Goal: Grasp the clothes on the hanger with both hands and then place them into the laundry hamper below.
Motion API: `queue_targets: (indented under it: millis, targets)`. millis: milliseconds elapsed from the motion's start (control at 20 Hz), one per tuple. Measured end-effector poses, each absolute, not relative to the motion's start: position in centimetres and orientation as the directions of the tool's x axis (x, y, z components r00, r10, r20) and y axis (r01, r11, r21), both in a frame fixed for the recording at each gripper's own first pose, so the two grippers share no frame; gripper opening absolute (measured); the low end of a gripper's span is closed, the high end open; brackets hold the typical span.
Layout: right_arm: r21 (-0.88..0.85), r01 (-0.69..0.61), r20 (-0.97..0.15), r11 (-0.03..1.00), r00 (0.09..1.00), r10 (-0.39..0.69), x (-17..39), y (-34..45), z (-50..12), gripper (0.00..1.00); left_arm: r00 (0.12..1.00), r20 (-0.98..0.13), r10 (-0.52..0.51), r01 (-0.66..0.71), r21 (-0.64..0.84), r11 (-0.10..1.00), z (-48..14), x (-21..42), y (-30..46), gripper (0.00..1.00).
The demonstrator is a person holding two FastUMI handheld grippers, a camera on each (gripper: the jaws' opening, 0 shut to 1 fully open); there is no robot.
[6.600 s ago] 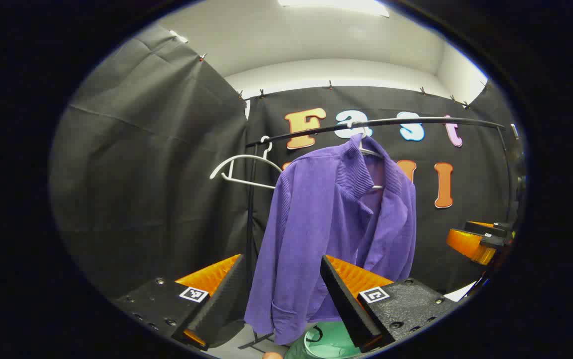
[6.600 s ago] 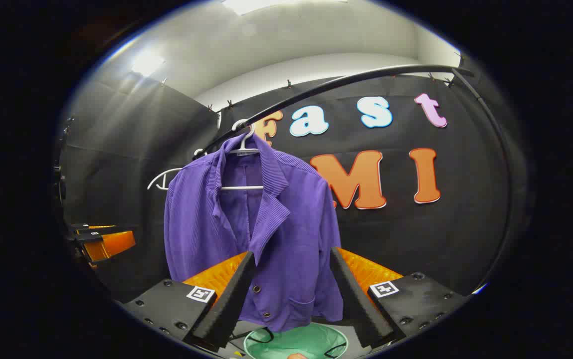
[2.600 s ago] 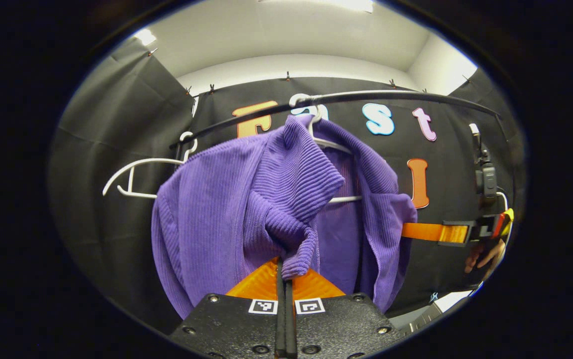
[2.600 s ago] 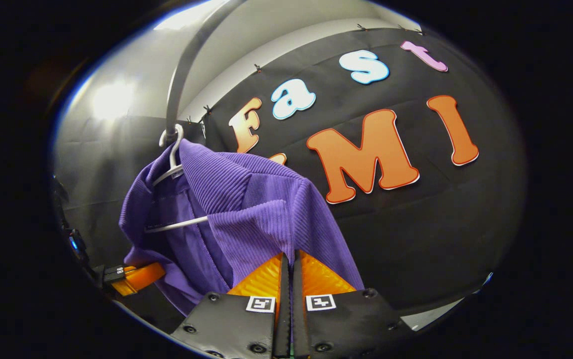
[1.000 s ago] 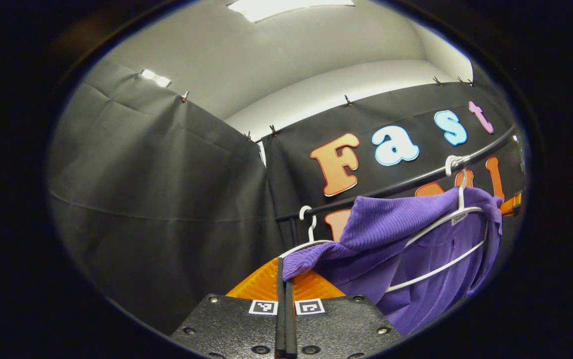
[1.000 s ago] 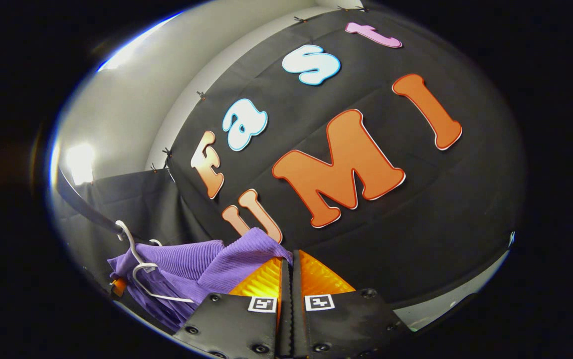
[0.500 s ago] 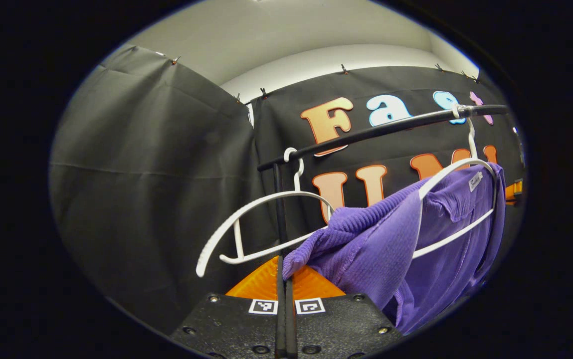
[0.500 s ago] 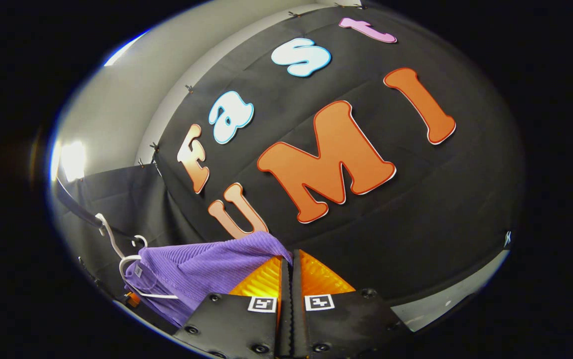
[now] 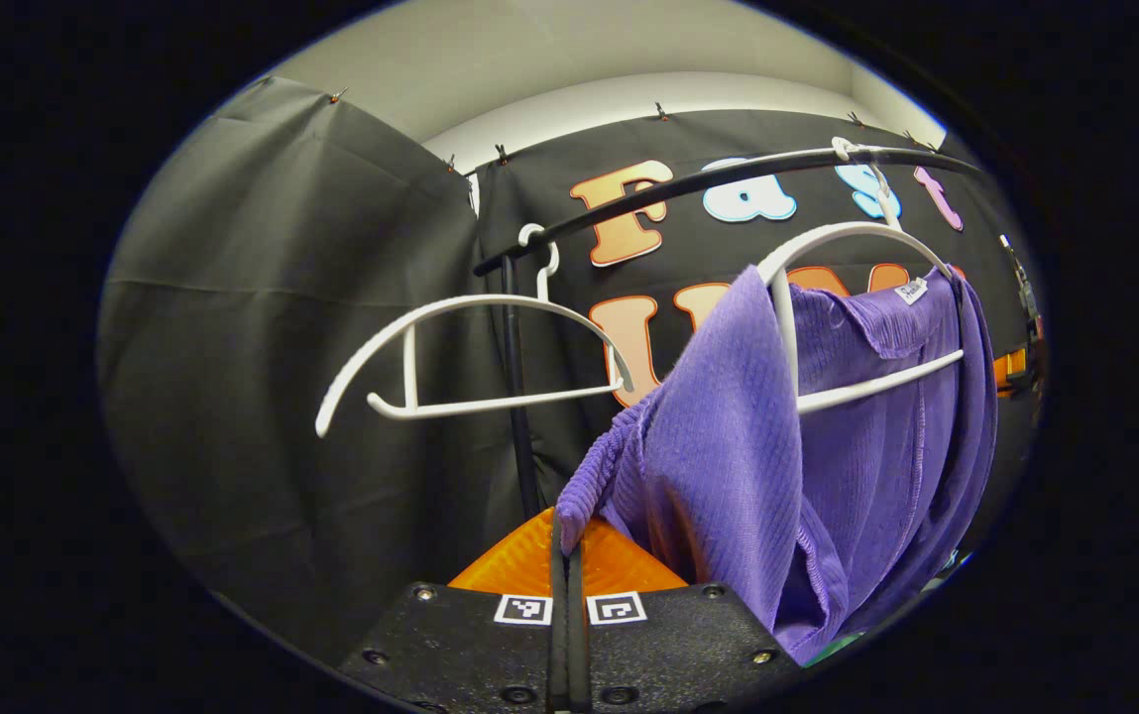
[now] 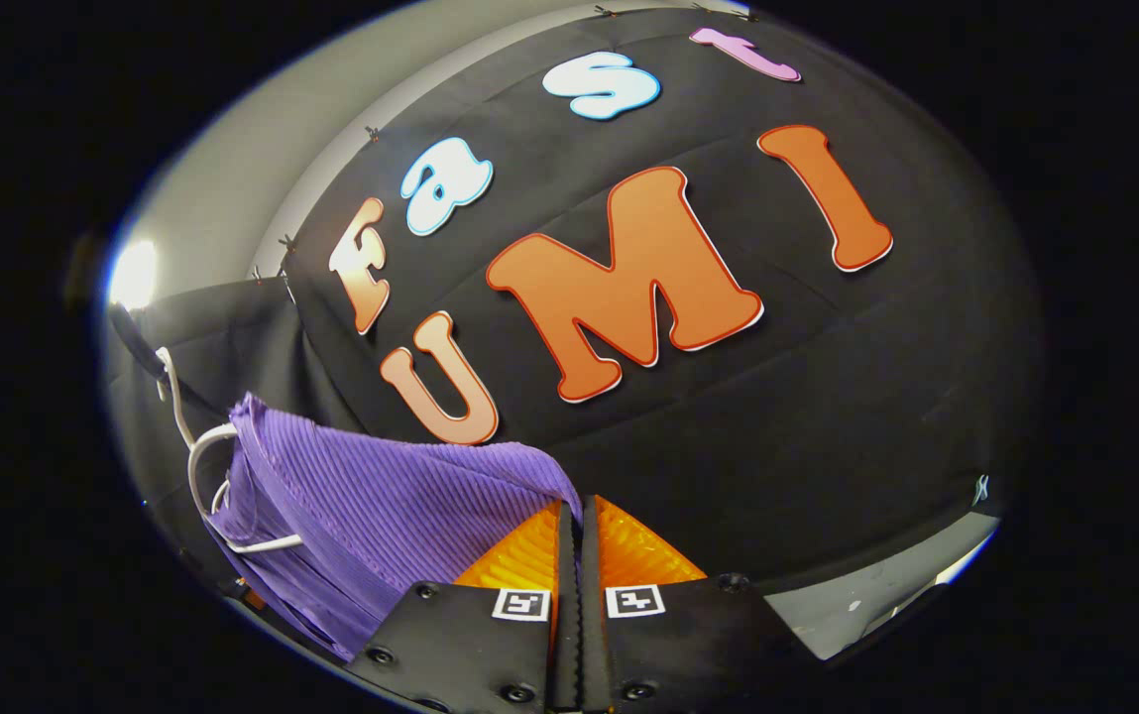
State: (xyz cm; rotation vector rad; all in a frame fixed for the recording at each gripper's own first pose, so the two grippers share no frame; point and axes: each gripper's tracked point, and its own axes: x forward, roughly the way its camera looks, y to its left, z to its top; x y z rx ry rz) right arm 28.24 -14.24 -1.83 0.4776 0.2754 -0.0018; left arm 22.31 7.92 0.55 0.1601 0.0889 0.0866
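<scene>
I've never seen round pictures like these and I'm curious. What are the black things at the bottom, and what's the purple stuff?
A person holds a grabbing tool in each hand, and a small camera rides on each tool. One picture comes from the left tool, the other from the right.

The black parts at the bottom are the left gripper and the right gripper. Each has its jaws closed on an edge of the purple shirt.

In the left gripper view the shirt hangs partly on a white hanger hooked over a black rail. Beside it hangs an empty hanger. The job is to pull the shirt off and drop it into a hamper.
</scene>
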Motion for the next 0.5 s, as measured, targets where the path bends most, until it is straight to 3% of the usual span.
queue_targets:
  millis: [100,200,250,350,400,500]
  targets:
    - [0.449,0.074,-0.276,0.891,0.959,0.059,27.9,-14.4,-2.7,0.07,0.992,-0.090,0.084,-0.070,0.155,0.986,0.1,22.2,7.5,0.00]
    - [0.347,0.202,-0.366,0.916,0.928,-0.066,27.9,-17.5,-5.8,0.07,0.988,-0.123,0.088,-0.069,0.151,0.986,-0.6,22.2,8.1,0.00]
    - [0.362,0.199,-0.374,0.910,0.926,-0.054,27.4,-18.7,-6.6,0.08,0.983,-0.151,0.106,-0.082,0.153,0.985,-0.9,22.6,8.7,0.00]
    - [0.506,0.121,-0.275,0.854,0.961,0.027,27.3,-18.3,-4.9,0.07,0.989,-0.096,0.109,-0.097,0.122,0.988,0.9,23.1,8.9,0.00]
    - [0.511,0.062,-0.223,0.857,0.973,0.063,26.6,-17.9,-3.9,0.02,0.990,-0.079,0.113,-0.103,0.128,0.986,1.6,22.5,9.0,0.01]
    - [0.489,-0.079,-0.126,0.869,0.979,0.160,24.8,-15.9,-2.4,0.08,0.989,-0.062,0.132,-0.121,0.157,0.980,2.9,21.8,9.4,0.00]
